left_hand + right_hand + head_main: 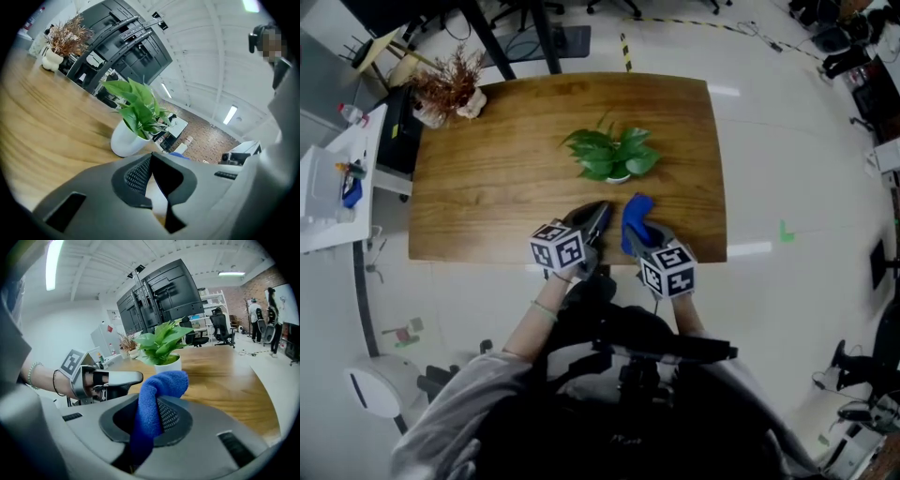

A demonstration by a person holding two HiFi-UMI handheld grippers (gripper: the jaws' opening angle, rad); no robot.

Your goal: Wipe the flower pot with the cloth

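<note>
Right tool (151, 414) clamps the soft blue cloth (161, 383); left tool (151, 164) closed, empty. Flower pot (168, 365), frame centre, judged light, smooth, tippable: brace its rim.

Quick headcount: one wooden table (487, 187), one white flower pot (125, 140) with one leafy green plant (609, 150) in it, and one blue cloth (637, 208). There's also one vase of dried stems (450, 89) on the far corner, so two plants total. Grippers: two, the left gripper (595, 218) and the right gripper (635, 225), each with one marker cube.
</note>
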